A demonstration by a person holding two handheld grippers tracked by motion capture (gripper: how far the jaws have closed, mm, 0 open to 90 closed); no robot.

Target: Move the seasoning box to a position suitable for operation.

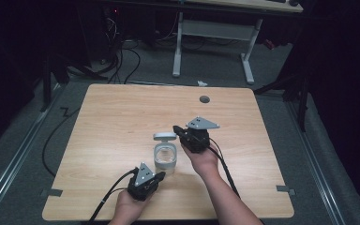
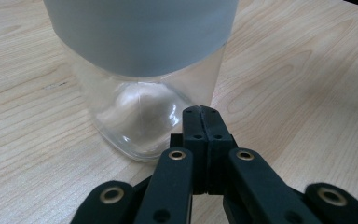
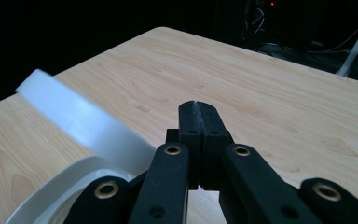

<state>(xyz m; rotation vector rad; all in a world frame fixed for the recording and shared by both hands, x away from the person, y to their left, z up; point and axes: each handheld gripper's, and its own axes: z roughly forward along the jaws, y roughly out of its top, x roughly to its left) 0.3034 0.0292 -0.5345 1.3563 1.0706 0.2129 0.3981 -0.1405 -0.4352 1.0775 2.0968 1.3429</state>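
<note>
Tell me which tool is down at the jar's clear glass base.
The left tool, shut, with its tips at the jar's clear base. The right tool, also shut, is up by the raised white lid.

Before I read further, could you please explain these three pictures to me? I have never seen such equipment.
There is no robot here. A person holds a hand tool with two black jaws in each hand: the left gripper and the right gripper. One camera looks down from above on the wooden table. Two more cameras ride on the grippers and look along their jaws. On the table stands a clear jar with a grey band and a flip-open white lid. Both pairs of jaws are shut and hold nothing.
</note>
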